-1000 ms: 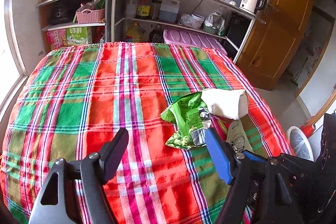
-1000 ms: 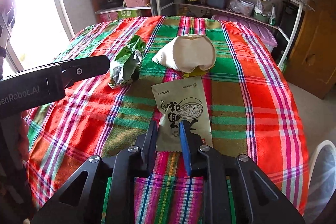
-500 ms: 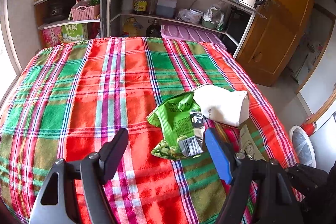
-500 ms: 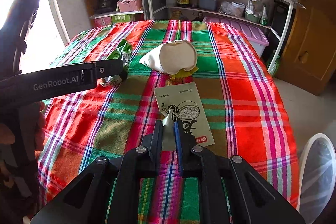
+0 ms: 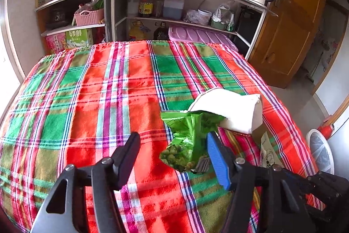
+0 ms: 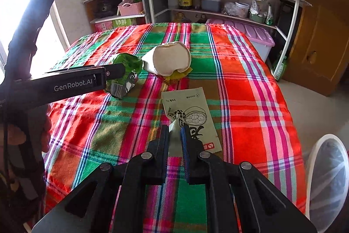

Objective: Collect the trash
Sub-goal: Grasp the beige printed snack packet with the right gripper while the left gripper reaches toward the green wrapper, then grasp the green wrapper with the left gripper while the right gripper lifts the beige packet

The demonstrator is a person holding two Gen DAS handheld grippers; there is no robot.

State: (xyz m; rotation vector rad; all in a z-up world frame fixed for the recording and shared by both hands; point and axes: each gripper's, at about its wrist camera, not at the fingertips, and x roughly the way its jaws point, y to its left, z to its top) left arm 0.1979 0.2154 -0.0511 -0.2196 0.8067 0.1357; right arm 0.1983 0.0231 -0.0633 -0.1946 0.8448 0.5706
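In the left wrist view a crumpled green snack bag (image 5: 187, 141) lies on the plaid tablecloth (image 5: 91, 102) between the fingers of my left gripper (image 5: 172, 141). The jaws are closing; the bag rests against the blue right pad (image 5: 216, 156) and the left finger stands clear of it. A white paper bag (image 5: 231, 110) lies just behind it. My right gripper (image 6: 174, 129) is shut on the near corner of a flat tan food packet (image 6: 192, 110), and that corner is bent up. The green snack bag (image 6: 125, 67) and white paper bag (image 6: 170, 60) lie farther back.
A yellow wrapper (image 6: 176, 75) pokes out from under the white bag. A white round bin with a plastic liner (image 6: 327, 178) stands on the floor right of the table. A shelf unit (image 6: 218, 3) with bottles and cookware lines the far edge, and a wooden door (image 6: 322, 36) is beyond.
My left gripper came forward over the green bag and its jaws narrowed. My right gripper shut on the tan packet's corner and pulled it up slightly.
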